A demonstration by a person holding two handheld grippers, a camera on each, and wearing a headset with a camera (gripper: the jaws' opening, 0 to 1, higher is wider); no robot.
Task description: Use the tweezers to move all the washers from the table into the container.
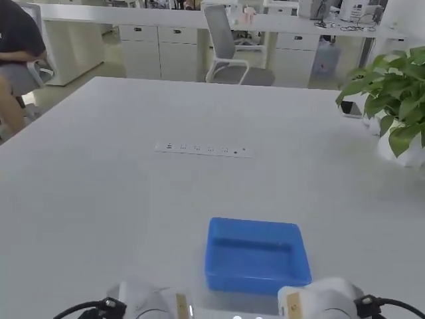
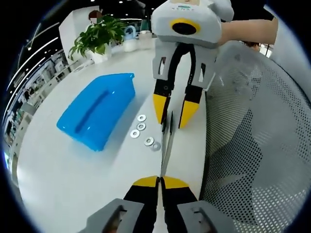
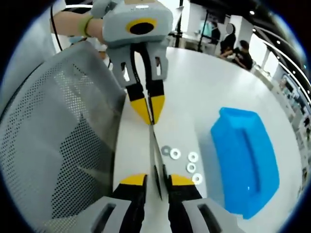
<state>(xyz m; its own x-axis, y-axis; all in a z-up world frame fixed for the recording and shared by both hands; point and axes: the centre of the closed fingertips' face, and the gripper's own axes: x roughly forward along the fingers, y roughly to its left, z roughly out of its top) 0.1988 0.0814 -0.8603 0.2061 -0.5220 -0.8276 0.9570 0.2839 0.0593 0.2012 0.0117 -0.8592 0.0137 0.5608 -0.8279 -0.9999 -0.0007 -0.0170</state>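
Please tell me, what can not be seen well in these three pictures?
- Right gripper view: whether the right gripper presses the tweezers or only brackets them; the gap is too fine.
- Left gripper view: the tweezers' end, hidden between the shut jaws of the left gripper.
- Both gripper views: the inside of the container, hidden by its own wall.
- Head view: both grippers' jaws, cut off by the bottom edge.

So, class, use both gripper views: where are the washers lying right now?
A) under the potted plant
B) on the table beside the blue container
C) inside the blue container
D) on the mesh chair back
B: the washers lie in a loose cluster on the white table, just outside the blue container.
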